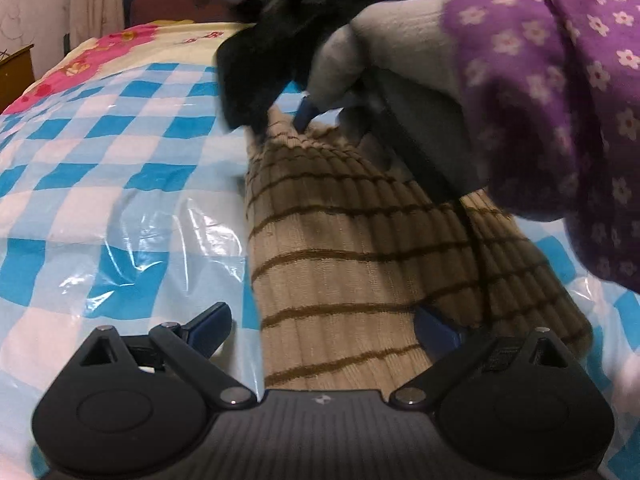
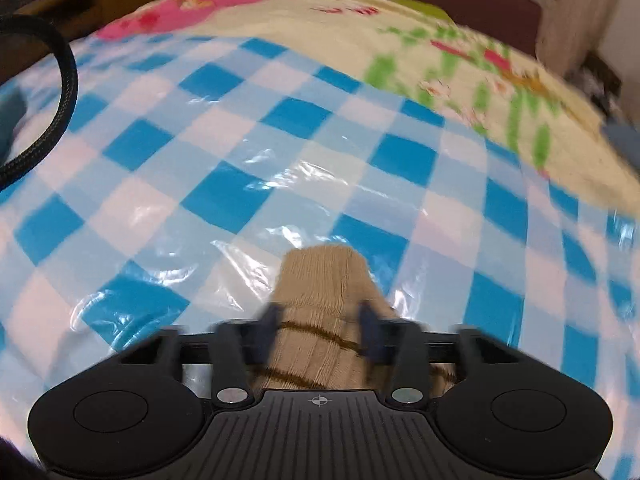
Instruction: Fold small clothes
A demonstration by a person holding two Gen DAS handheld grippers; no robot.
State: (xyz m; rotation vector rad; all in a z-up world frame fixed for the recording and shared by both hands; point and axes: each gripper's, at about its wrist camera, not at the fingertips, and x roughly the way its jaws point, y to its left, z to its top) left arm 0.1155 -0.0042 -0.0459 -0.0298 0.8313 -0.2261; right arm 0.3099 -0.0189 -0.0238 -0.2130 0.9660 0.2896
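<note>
left claw (image 1: 324,326) released, straddling sock (image 1: 352,248) | right claw (image 2: 320,328) clenched on sock

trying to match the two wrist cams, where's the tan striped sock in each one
Left wrist view: the tan striped sock runs up the centre from between the left gripper fingers to the right gripper pinching its far end.
Right wrist view: only its end shows, bottom centre, clamped by the right gripper.
Shared landmark: the blue checked plastic sheet under the sock.
</note>
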